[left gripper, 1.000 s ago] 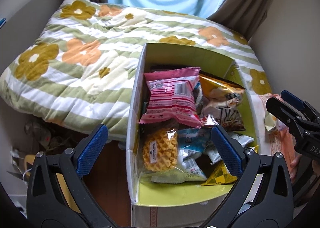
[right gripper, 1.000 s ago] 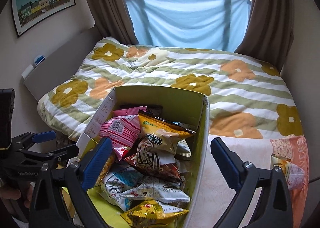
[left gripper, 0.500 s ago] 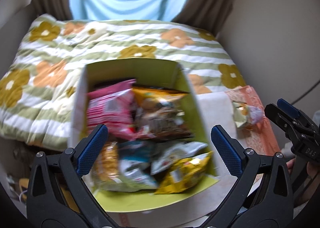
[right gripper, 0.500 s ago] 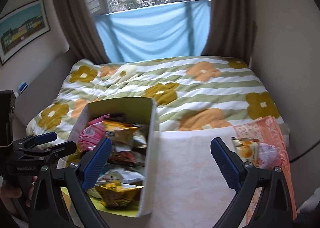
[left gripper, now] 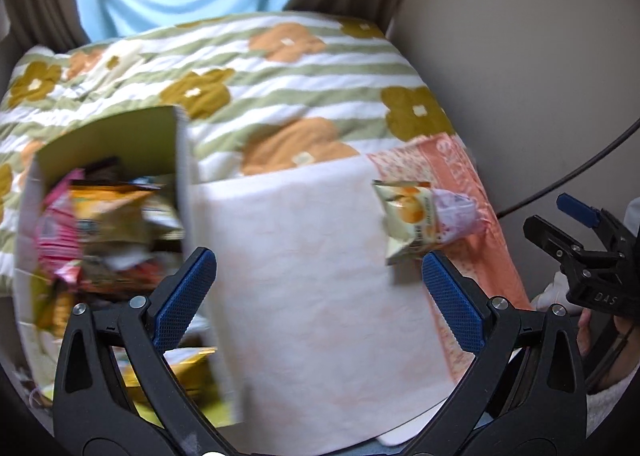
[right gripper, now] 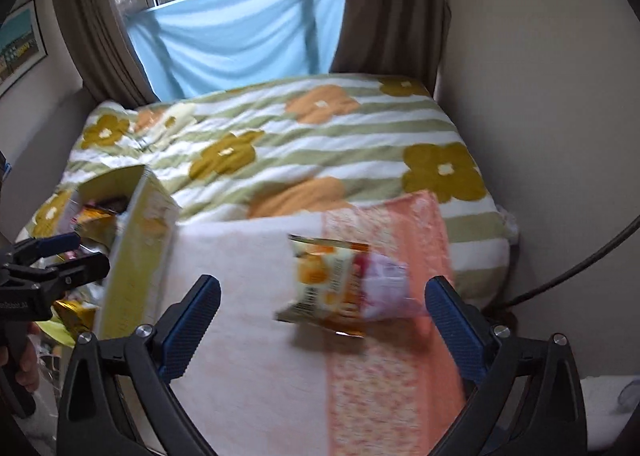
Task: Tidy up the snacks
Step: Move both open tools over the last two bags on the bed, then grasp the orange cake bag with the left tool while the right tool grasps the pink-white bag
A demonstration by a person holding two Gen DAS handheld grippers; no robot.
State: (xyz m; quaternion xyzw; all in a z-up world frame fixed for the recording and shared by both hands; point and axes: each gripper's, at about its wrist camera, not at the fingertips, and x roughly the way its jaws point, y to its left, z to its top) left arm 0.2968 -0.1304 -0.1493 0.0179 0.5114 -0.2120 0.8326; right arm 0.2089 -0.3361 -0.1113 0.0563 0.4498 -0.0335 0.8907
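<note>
Ahead of the left gripper [left gripper: 318,292], whose jaws are spread and empty, the snack bag [left gripper: 408,221] lies on the bed to the upper right, by the right finger tip, with the box [left gripper: 182,175] of snacks off left. Between the right gripper's [right gripper: 322,320] spread, empty jaws, the bag [right gripper: 326,288] sits nearly centred, its long axis roughly along the reach, so the right gripper is better placed.

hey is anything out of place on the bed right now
Yes. Two snack packets, a cream one printed with oranges and a clear pinkish one, lie loose on the towel, apart from the snack box that holds the rest.
</note>
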